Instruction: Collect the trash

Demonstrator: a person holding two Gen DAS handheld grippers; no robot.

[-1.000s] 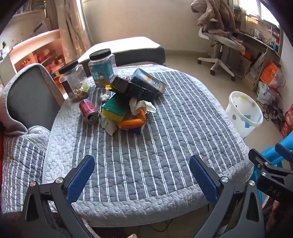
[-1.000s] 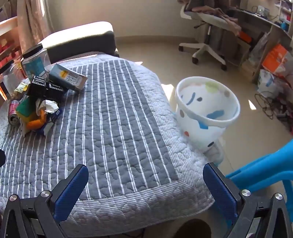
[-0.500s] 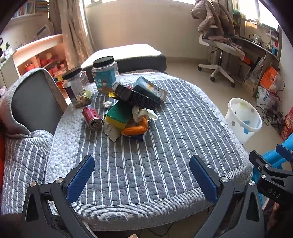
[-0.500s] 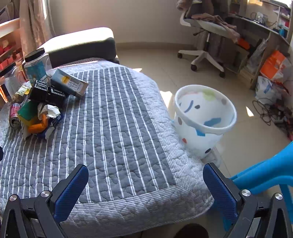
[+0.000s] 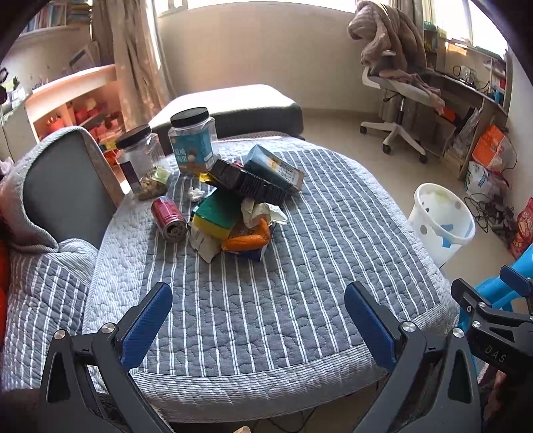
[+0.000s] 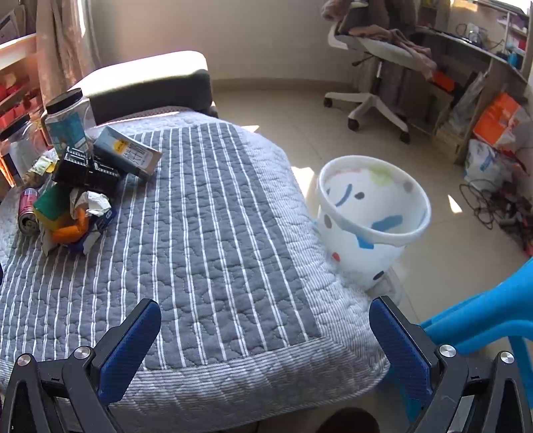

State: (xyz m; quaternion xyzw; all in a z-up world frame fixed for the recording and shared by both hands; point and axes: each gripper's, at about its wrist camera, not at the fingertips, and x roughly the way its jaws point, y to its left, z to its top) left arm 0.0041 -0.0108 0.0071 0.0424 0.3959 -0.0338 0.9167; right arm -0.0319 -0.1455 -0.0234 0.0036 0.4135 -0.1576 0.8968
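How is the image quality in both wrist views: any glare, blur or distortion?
Left wrist view: sharp, strong fisheye bending, dark corners, blown-out window, trash pile evenly lit. Right wrist view: also sharp and bent, sun patch on the floor beside the white bin, no motion blur.

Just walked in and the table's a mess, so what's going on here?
A person holds two grippers over a quilted table, collecting trash. The left gripper and right gripper both hover with jaws open, holding nothing. The trash pile and a red can sit untouched, and the white bin waits on the floor beside the table.
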